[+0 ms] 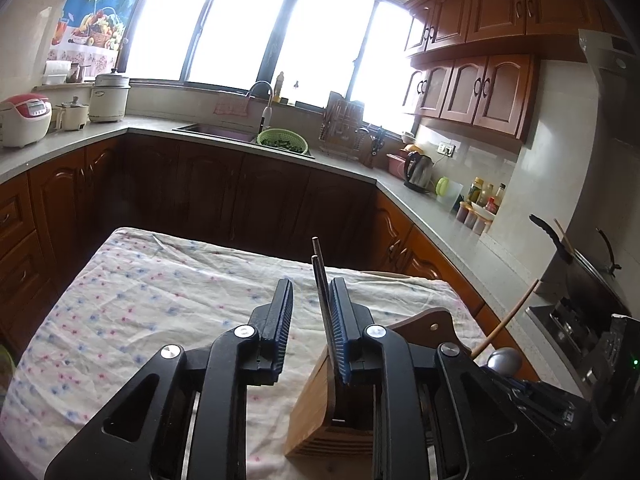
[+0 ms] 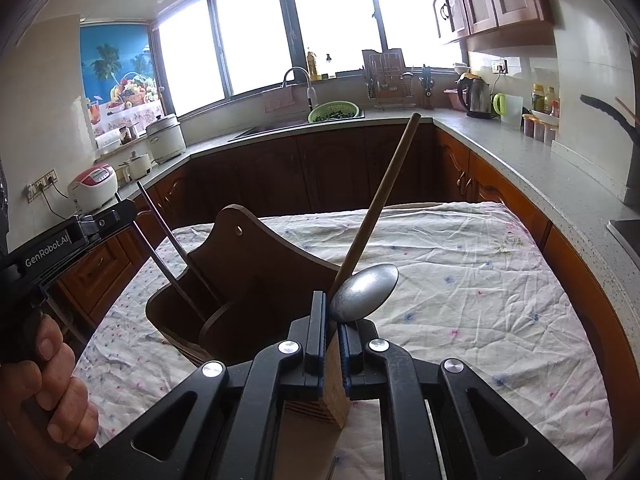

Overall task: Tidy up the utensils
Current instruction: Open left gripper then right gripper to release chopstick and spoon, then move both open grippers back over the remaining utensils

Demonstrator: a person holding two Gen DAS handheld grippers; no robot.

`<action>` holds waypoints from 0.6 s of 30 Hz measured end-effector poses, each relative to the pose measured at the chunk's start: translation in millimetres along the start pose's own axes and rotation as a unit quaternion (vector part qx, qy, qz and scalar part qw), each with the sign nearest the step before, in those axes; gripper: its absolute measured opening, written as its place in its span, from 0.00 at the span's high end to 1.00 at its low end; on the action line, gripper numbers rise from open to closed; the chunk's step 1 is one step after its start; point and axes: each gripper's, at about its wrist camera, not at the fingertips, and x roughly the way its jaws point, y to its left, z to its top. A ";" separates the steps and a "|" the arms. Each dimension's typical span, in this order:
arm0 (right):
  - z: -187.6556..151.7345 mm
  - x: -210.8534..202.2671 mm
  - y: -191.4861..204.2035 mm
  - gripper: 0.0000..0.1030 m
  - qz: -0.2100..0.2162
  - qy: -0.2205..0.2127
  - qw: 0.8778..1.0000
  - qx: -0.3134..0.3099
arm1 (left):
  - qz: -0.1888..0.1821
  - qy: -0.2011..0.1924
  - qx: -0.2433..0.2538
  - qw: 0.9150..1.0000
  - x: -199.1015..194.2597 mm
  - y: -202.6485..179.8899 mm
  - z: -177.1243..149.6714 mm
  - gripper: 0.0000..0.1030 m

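A wooden utensil holder (image 2: 240, 280) stands on the cloth-covered table; it also shows low in the left wrist view (image 1: 316, 412). A pair of dark chopsticks (image 1: 320, 276) leans in it, resting against the right finger of my left gripper (image 1: 312, 304), whose jaws stand apart. In the right wrist view the chopsticks (image 2: 164, 248) slant up to the left. My right gripper (image 2: 330, 320) is nearly closed around the holder's near wall, with a metal spoon (image 2: 364, 294) and a wooden handle (image 2: 380, 200) sticking up just beyond its tips.
The table carries a floral cloth (image 1: 140, 300). Kitchen counters ring it, with a sink and green colander (image 1: 282, 142), a kettle (image 1: 418, 170), a rice cooker (image 1: 24, 120) and a stove with a pan (image 1: 580, 280) to the right.
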 end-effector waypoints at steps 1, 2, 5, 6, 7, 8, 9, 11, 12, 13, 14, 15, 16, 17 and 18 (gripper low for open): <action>-0.4 -1.3 0.6 0.91 -0.001 -0.001 1.000 0.001 | 0.002 0.000 -0.001 1.000 -0.7 1.5 0.1 0.75; -0.4 -2.9 0.5 0.90 -0.003 -0.002 1.000 0.003 | 0.005 0.000 -0.002 1.000 -1.1 2.7 0.0 0.72; -1.1 -7.5 -1.9 0.79 -0.005 -0.006 1.000 0.008 | 0.007 0.008 -0.008 1.000 -1.1 7.5 -1.2 0.64; -1.7 -8.0 -3.0 0.70 -0.004 -0.006 1.000 0.009 | 0.008 0.011 -0.009 1.000 -1.8 8.9 -2.1 0.61; -2.7 -8.0 -3.8 0.67 -0.005 -0.004 1.000 0.010 | 0.009 0.013 -0.009 1.000 -3.4 10.4 -3.7 0.58; -3.9 -8.3 -4.6 0.67 -0.005 -0.003 1.000 0.012 | 0.010 0.014 -0.010 1.000 -5.5 12.1 -5.0 0.52; -5.5 -8.8 -5.8 0.66 -0.002 -0.001 1.000 0.016 | 0.011 0.014 -0.010 1.000 -8.2 13.1 -6.4 0.48; -9.0 -11.4 -8.2 0.63 0.001 0.002 1.000 0.025 | 0.013 0.018 -0.010 1.000 -14.1 16.0 -9.5 0.39; -10.9 -14.1 -8.5 0.60 0.004 0.001 1.000 0.028 | 0.015 0.019 -0.010 1.000 -17.5 17.3 -11.3 0.35; -12.8 -17.7 -8.5 0.57 0.007 -0.002 1.000 0.030 | 0.020 0.020 -0.009 1.000 -21.3 19.3 -13.0 0.32; -14.6 -21.6 -8.6 0.55 0.008 -0.005 0.999 0.031 | 0.025 0.022 -0.010 0.999 -25.4 21.7 -14.9 0.26; -16.5 -25.8 -8.9 0.50 0.009 -0.008 0.999 0.032 | 0.029 0.023 -0.012 0.999 -29.8 24.7 -17.0 0.21; -18.8 -30.2 -8.2 0.47 0.012 -0.011 0.999 0.034 | 0.032 0.026 -0.014 0.999 -34.1 28.2 -19.2 0.19; -21.2 -34.4 -8.2 0.45 0.014 -0.013 0.999 0.036 | 0.033 0.030 -0.017 0.999 -38.1 31.7 -21.7 0.17; -23.7 -39.0 -7.2 0.40 0.017 -0.016 0.999 0.038 | 0.034 0.035 -0.019 0.999 -41.8 35.4 -24.6 0.16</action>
